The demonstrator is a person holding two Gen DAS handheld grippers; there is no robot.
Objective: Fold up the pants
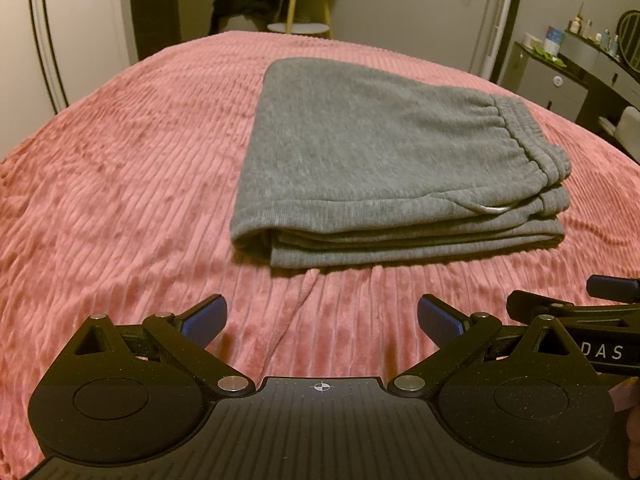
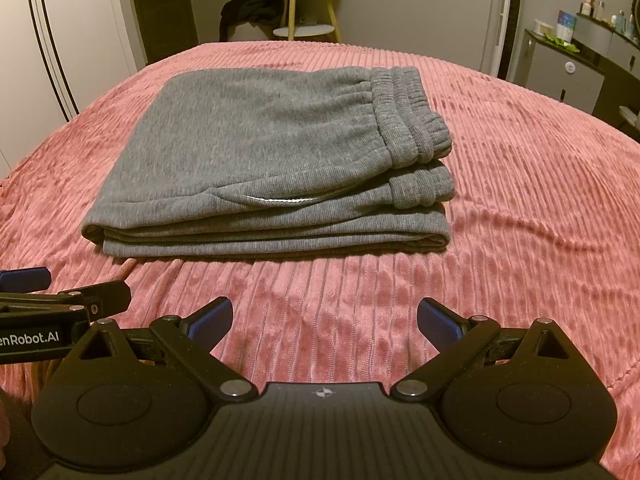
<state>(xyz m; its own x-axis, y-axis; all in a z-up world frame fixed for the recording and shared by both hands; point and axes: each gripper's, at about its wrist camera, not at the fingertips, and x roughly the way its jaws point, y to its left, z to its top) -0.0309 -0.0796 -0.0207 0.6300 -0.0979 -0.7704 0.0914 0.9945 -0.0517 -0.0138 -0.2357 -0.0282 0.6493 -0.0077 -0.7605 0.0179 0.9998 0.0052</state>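
Grey sweatpants (image 2: 264,152) are seen folded into a compact stack on the pink ribbed bedspread (image 2: 520,208). Both the left tool (image 1: 322,322) and right tool (image 2: 324,320) are held wide and empty, well short of it. Folding appears finished; perhaps only tidying is called for.

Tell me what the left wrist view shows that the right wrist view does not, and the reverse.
Only the left wrist view shows the right hand-held gripper from the side, at its right edge, marked "DAS", and a pale chair back by the dresser.

Only the right wrist view shows the left hand-held gripper from the side, at its left edge, marked "enRobot.AI".

Both show the grey pants folded into a stack on the pink ribbed bedspread, waistband to the right, and each camera's own hand-held gripper open, short of the pants.
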